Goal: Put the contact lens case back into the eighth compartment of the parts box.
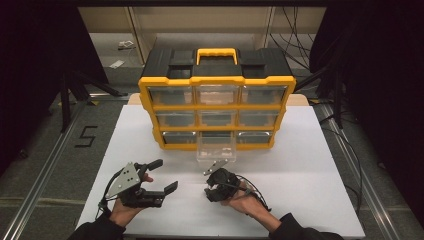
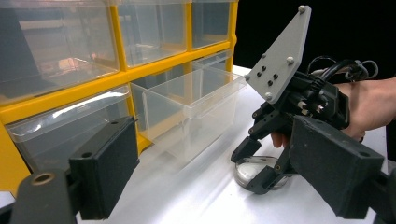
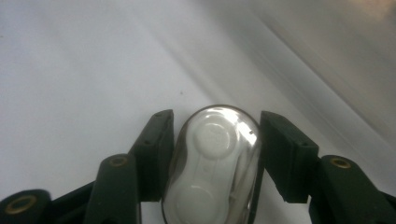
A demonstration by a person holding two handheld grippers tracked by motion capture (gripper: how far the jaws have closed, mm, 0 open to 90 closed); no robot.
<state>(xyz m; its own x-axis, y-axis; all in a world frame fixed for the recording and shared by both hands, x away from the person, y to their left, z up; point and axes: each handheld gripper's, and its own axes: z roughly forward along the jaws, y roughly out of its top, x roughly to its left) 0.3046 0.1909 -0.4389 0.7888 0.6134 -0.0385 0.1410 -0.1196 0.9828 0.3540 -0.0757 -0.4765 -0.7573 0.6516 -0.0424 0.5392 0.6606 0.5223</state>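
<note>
A small clear oval case [image 3: 215,161] with a white insert lies flat on the white tabletop [image 1: 300,165]. My right gripper [image 3: 215,154] points down over it, and a pad [image 3: 156,149] sits against each long side of the case. From the left gripper view, the right gripper [image 2: 254,169] straddles the case [image 2: 245,170] just in front of a pulled-out clear drawer [image 2: 187,112]. In the high view the right gripper [image 1: 210,191] covers the case. My left gripper [image 1: 166,175] hovers at the left, jaws wide apart and empty.
A yellow and black drawer cabinet [image 1: 216,107] with clear drawers stands at the middle back of the table. Its bottom middle drawer [image 1: 216,150] is pulled out toward me. Tripod legs [image 1: 75,95] and cables [image 1: 345,145] flank the table.
</note>
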